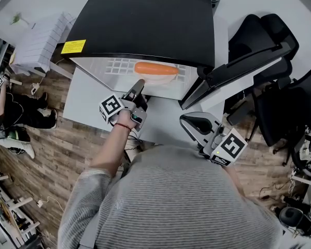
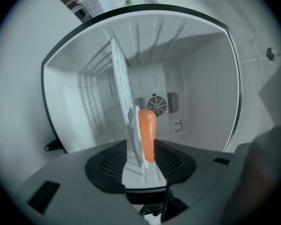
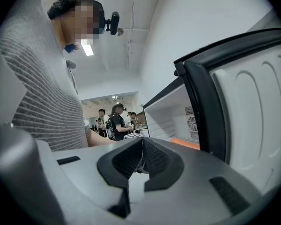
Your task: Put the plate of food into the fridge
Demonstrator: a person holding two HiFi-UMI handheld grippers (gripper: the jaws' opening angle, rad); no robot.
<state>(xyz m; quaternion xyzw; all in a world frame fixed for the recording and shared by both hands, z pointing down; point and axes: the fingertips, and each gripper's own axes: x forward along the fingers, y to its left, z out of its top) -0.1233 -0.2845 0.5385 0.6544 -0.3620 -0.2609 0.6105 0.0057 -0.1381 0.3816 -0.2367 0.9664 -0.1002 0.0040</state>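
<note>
While left gripper (image 1: 139,85) loosely straddles plate (image 1: 158,80) rim, fridge (image 2: 206,88) walls well apart

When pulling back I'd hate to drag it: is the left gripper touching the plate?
Cannot tell. Left gripper view: the left gripper stands open round the plate, but the carrot hides one pad's edge.

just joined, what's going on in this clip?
A person is putting a plate with a carrot into an open fridge. The plate sits on the fridge's shelf. The left tongs are open, with the plate's rim between them but not gripped. The right tongs are shut and empty, beside the door.
</note>
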